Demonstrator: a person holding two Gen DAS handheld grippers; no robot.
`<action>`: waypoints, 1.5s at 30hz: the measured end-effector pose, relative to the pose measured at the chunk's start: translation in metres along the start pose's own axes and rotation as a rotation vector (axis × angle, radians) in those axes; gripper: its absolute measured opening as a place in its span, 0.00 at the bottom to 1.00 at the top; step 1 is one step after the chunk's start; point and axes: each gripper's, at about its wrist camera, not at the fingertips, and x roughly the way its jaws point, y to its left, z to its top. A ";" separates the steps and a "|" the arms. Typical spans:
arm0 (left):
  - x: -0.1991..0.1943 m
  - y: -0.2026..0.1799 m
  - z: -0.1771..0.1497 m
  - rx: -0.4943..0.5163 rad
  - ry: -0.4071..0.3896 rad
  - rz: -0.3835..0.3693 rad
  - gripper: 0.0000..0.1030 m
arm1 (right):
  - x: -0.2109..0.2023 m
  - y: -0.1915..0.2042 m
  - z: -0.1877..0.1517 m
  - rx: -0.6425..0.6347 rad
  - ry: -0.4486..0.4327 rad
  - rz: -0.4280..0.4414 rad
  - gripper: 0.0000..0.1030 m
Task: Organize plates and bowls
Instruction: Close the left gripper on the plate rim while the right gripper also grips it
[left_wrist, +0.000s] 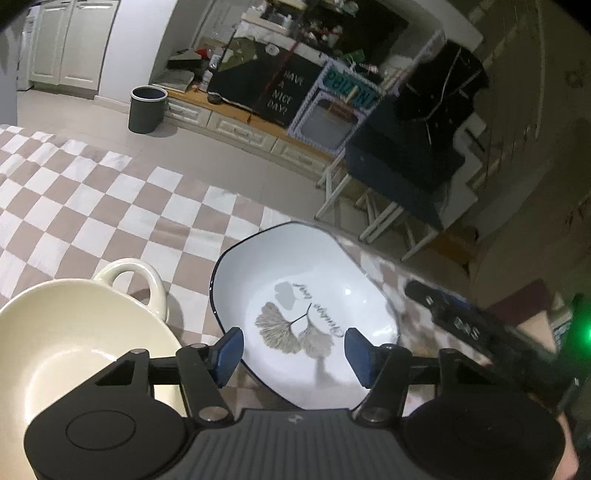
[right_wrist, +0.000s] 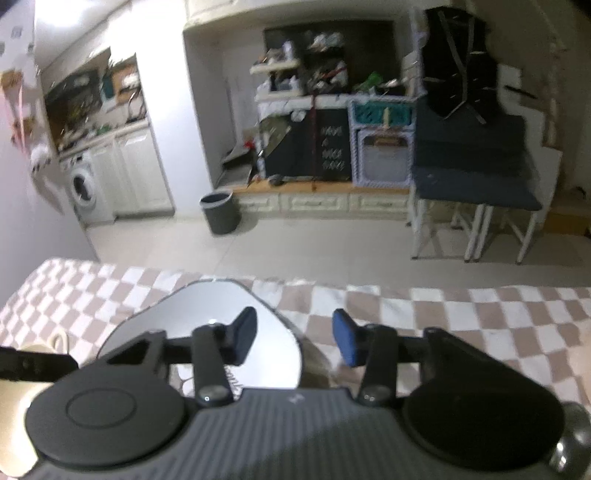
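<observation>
Checkered brown-and-white cloth (left_wrist: 92, 206) is spread wide and bare beyond a white dark-rimmed bowl (left_wrist: 314, 280) near its edge, beside a cream handled bowl (left_wrist: 66, 332). Left gripper (left_wrist: 291, 350) and right gripper (right_wrist: 293, 338) are seen half-open, gripping nothing.

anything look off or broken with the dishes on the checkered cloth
Nothing stands out. The white dish with the leaf print and the cream bowl with its looped handle both sit upright on the checkered cloth, with no chips, cracks or spills showing. Both look empty.
</observation>
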 end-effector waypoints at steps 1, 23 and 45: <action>0.003 0.000 0.000 0.009 0.010 0.008 0.59 | 0.005 0.003 0.001 -0.017 0.010 -0.001 0.50; 0.046 0.002 0.003 0.095 0.063 0.118 0.51 | 0.072 0.016 0.000 -0.009 0.139 0.011 0.25; 0.065 0.021 0.022 0.063 0.030 0.150 0.16 | 0.054 -0.003 -0.011 0.134 0.230 0.060 0.10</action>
